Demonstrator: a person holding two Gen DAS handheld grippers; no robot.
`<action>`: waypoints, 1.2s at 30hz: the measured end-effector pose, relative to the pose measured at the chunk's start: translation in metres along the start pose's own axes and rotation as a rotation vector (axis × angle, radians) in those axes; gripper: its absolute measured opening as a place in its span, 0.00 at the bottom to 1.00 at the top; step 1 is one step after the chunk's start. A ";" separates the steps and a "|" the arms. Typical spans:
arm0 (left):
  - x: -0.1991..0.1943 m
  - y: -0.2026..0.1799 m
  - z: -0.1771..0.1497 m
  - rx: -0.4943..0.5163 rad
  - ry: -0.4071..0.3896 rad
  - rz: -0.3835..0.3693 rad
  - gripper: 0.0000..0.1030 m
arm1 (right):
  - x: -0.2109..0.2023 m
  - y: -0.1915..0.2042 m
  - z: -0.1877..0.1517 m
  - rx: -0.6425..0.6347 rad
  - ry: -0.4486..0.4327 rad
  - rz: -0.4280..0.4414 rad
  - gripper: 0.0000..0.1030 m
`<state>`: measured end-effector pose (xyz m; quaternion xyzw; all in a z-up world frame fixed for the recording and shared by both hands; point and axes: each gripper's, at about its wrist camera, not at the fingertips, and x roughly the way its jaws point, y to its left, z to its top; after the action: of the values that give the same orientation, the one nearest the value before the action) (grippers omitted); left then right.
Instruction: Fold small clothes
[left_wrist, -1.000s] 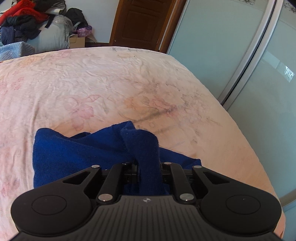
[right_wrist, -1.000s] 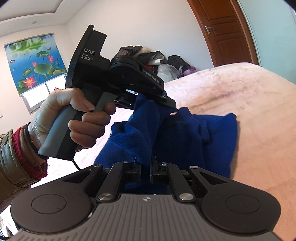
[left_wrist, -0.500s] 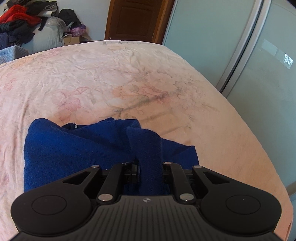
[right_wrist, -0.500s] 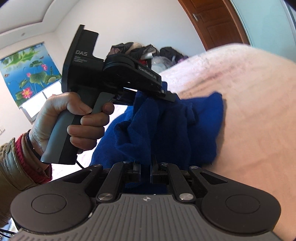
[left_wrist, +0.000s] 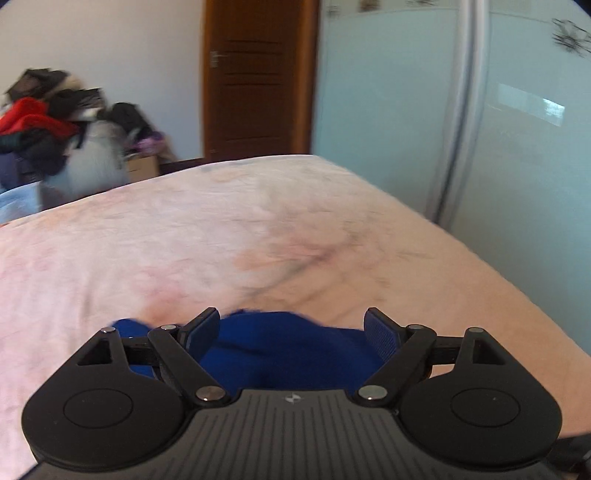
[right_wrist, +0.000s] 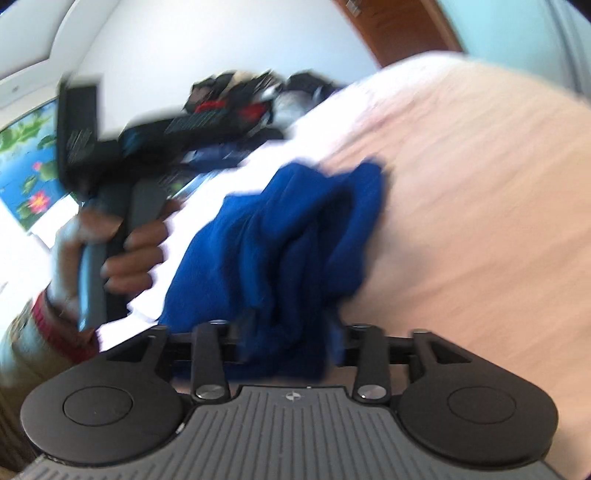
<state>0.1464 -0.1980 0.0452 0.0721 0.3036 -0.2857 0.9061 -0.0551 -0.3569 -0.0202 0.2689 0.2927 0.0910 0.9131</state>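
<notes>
Blue knit fabric, the small garment (left_wrist: 284, 354), lay bunched on the bed (left_wrist: 258, 236) right in front of your left claw (left_wrist: 293, 330), whose jaws were opening and stood wide apart, released, the pads clear of the cloth though the heap sat low between them. Beyond that heap the pink floral sheet ran bare to the far edge of the bed, so you had plenty of open room ahead and to both sides; the right edge of the mattress curved away toward the pale sliding wardrobe doors (left_wrist: 480, 147), and a wooden door (left_wrist: 258, 77) stood past the far edge, beside a pile of clothes (left_wrist: 44, 122) off to the left.

From your right wrist view, the garment (right_wrist: 295, 236) slumped in loose folds, its near end draped between the fingers of your right claw (right_wrist: 291, 343), whose jaws were also opening. Blur kept me from telling whether those pads touched the cloth. Your left hand (right_wrist: 122, 251) gripped the other tool's handle just left of the garment, and the bed (right_wrist: 480, 221) to the right of the heap lay free up to its rounded edge
</notes>
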 end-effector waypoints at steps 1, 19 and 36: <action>-0.003 0.014 -0.003 -0.027 0.011 0.022 0.83 | 0.000 -0.001 0.006 0.000 -0.023 -0.014 0.61; 0.029 0.166 -0.072 -0.591 0.145 -0.222 0.82 | 0.176 -0.019 0.095 0.037 0.173 0.230 0.78; 0.032 0.143 -0.037 -0.422 0.030 -0.050 0.14 | 0.199 -0.012 0.124 -0.089 0.097 0.068 0.14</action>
<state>0.2286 -0.0834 -0.0094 -0.1226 0.3718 -0.2372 0.8891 0.1790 -0.3564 -0.0386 0.2333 0.3231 0.1478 0.9052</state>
